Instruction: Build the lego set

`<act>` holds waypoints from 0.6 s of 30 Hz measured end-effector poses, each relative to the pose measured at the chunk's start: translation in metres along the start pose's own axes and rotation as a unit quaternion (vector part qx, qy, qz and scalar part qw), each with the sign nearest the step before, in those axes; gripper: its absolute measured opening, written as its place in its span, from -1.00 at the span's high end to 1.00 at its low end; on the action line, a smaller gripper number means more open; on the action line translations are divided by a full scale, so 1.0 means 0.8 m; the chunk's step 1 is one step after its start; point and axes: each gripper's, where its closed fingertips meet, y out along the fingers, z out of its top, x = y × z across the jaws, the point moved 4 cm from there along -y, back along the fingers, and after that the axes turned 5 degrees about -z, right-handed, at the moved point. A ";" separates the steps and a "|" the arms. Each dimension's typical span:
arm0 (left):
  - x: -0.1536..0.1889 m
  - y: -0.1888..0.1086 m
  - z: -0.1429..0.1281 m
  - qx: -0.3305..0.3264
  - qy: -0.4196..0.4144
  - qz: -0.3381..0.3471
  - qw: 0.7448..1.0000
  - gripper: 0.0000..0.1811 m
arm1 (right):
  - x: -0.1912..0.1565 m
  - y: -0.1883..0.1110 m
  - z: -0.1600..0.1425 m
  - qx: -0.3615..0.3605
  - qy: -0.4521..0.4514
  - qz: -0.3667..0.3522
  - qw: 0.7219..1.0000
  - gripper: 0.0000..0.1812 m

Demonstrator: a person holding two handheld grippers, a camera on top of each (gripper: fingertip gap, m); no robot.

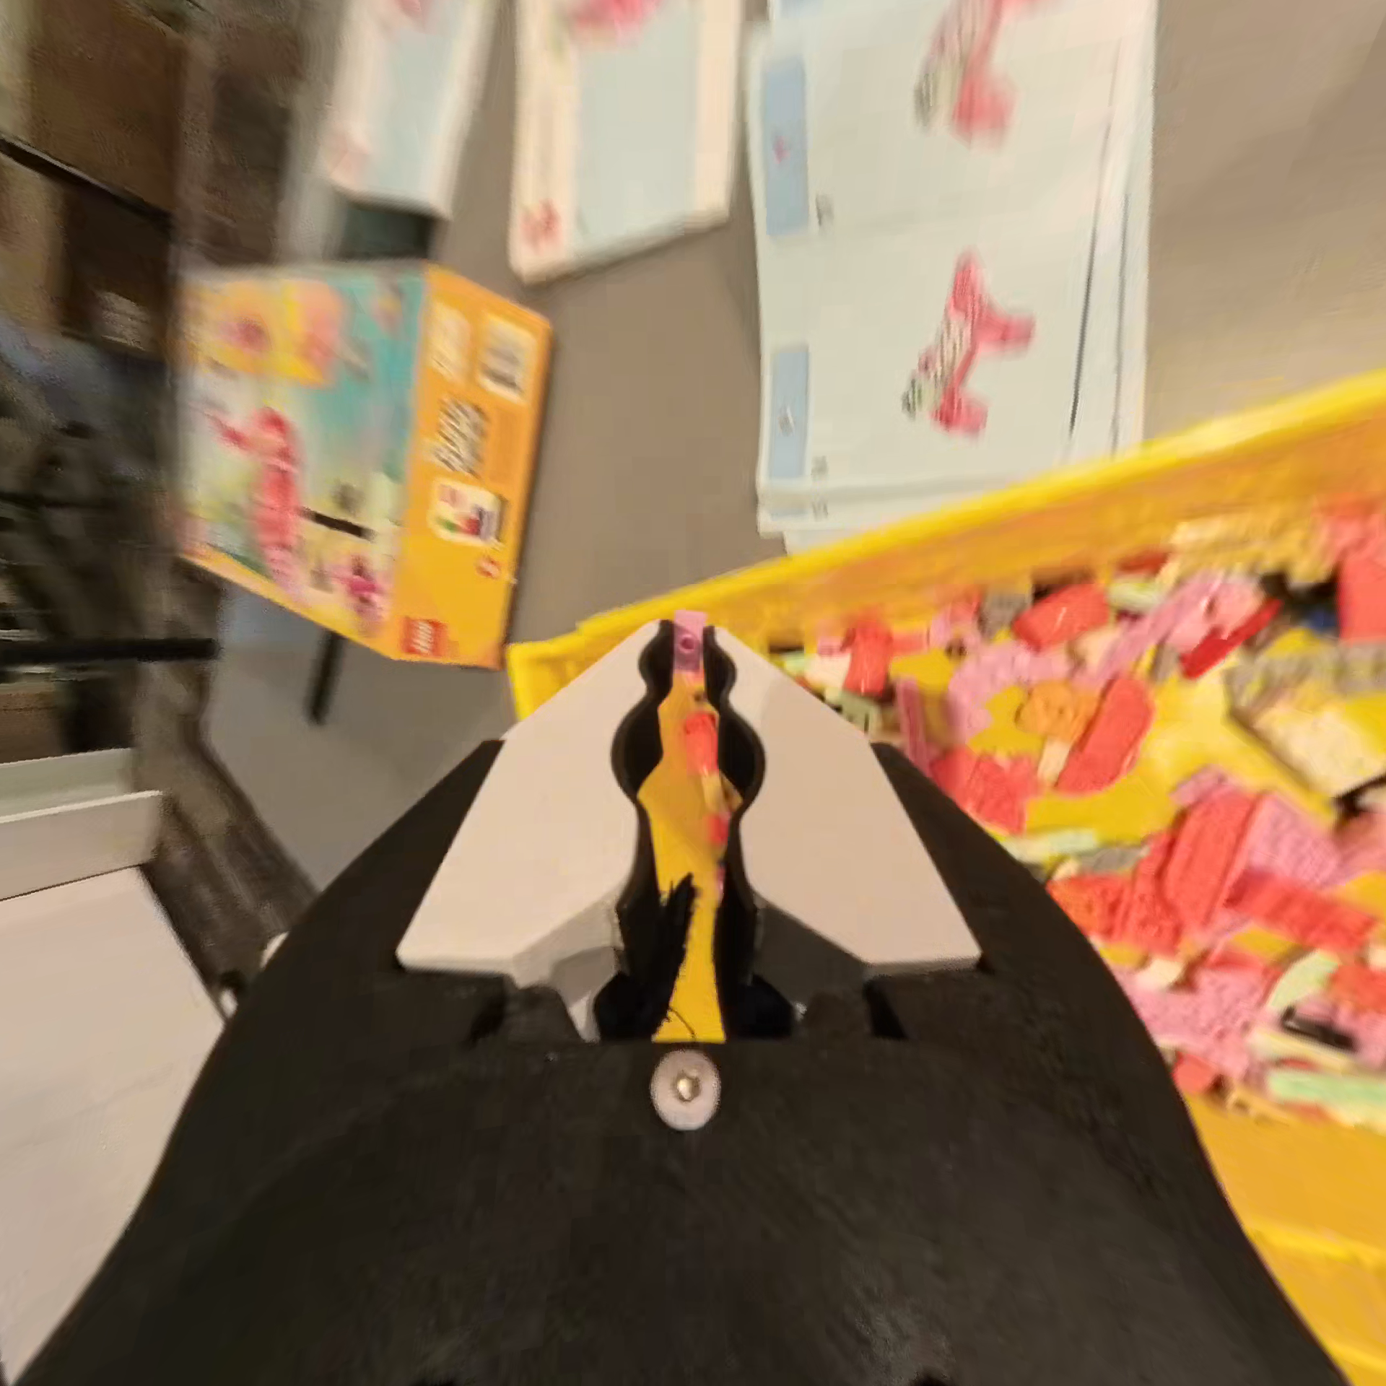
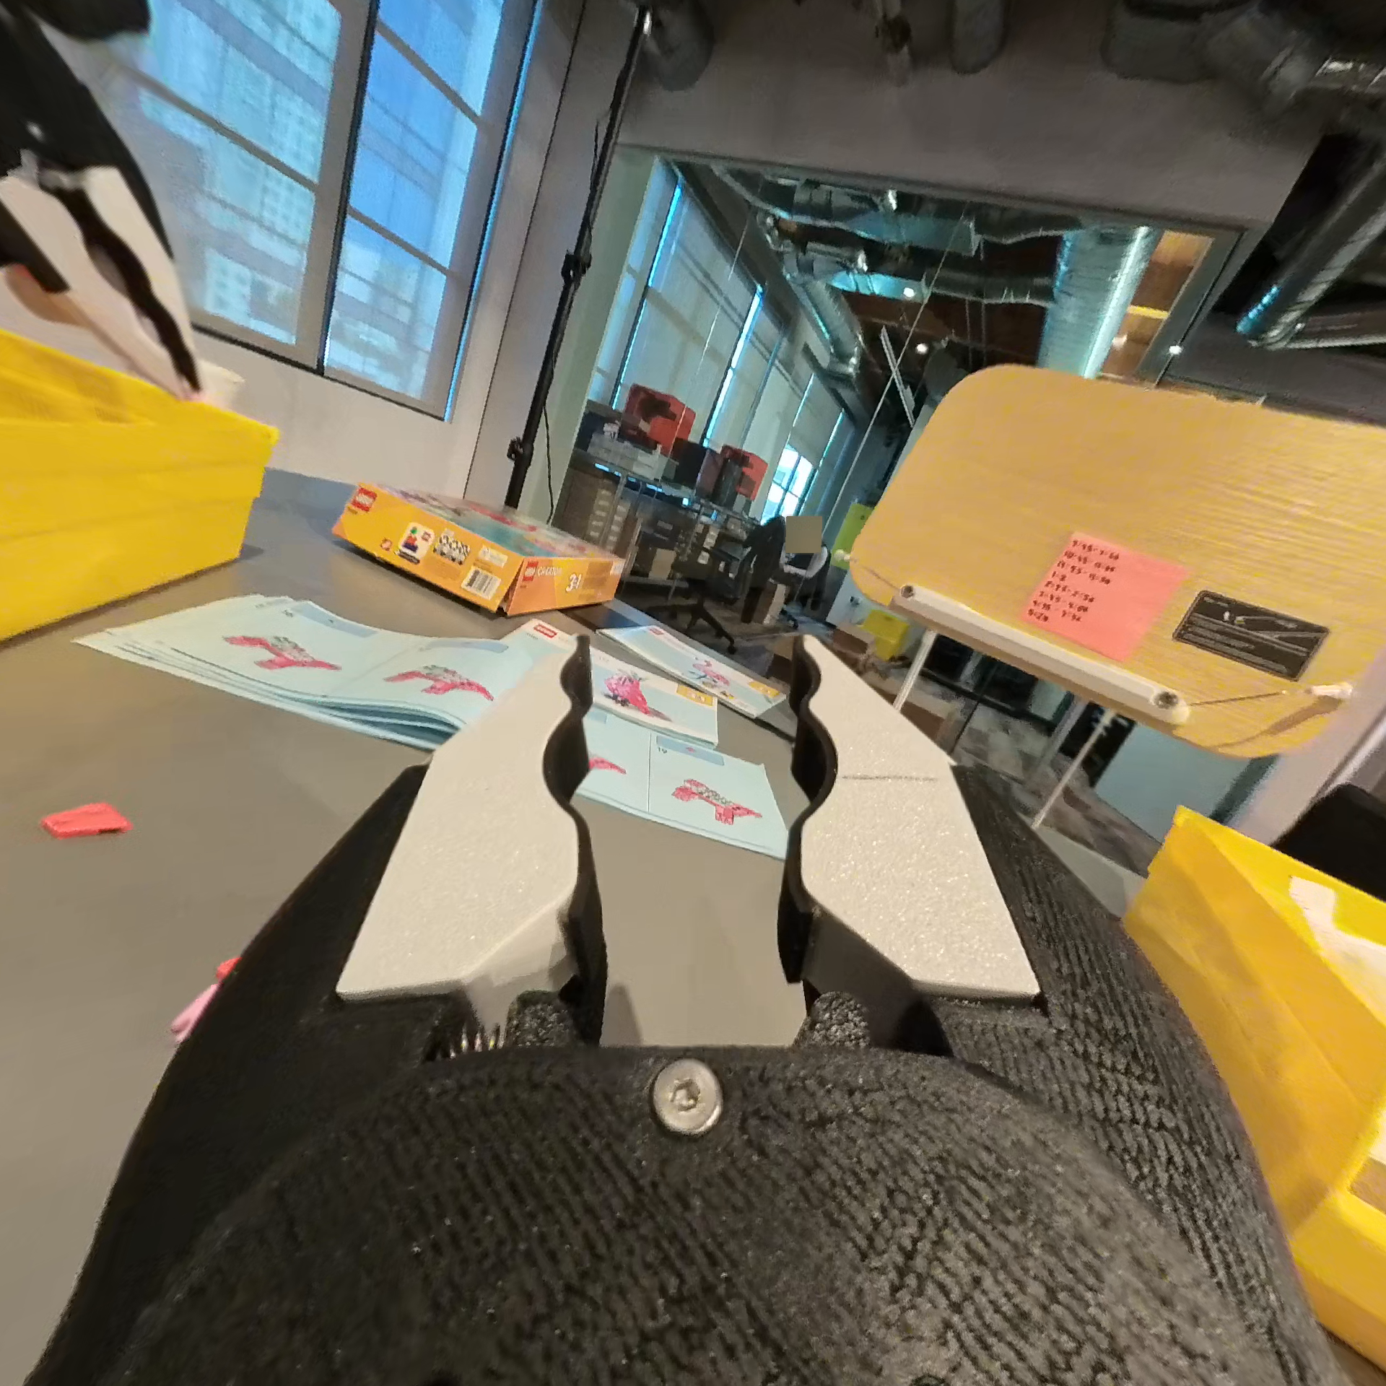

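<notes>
My left gripper (image 1: 688, 637) is shut on a small pink lego piece (image 1: 688, 646), pinched at the very fingertips over the near left corner of a yellow bin (image 1: 937, 540) full of red, pink and pale green lego pieces (image 1: 1110, 750). This view is motion-blurred. The left gripper also shows at the far left of the right wrist view (image 2: 184, 382), tips down over the yellow bin (image 2: 112, 480). My right gripper (image 2: 690, 660) is open and empty, low over the grey table (image 2: 187, 787), pointing at the open instruction booklets (image 2: 660, 750).
The orange lego box (image 2: 480, 555) lies beyond the booklets. A red piece (image 2: 86, 819) and a pink piece (image 2: 191, 1009) lie on the table at the left. A second yellow bin (image 2: 1275, 1012) is at the right. A wooden chair seat (image 2: 1125, 540) stands past the table edge. Across from one pair of fingers to the other is roughly 40 cm.
</notes>
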 end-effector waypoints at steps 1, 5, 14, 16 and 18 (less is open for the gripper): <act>0.007 -0.019 0.025 0.029 -0.003 0.024 0.999 0.92 | 0.001 -0.002 0.005 0.009 0.003 -0.001 1.000 0.43; 0.078 -0.079 0.125 0.134 -0.012 0.051 0.990 0.92 | 0.014 -0.017 0.028 0.043 0.018 -0.010 0.999 0.43; 0.253 -0.016 0.257 0.232 0.003 -0.134 0.963 0.92 | 0.049 -0.078 0.027 -0.006 0.044 0.025 0.999 0.43; 0.293 0.010 0.293 0.234 0.029 -0.201 0.951 0.92 | 0.060 -0.094 0.023 -0.016 0.040 0.018 0.999 0.43; 0.312 0.043 0.323 0.219 0.062 -0.228 0.947 0.92 | 0.072 -0.108 0.020 -0.024 0.042 0.009 0.999 0.42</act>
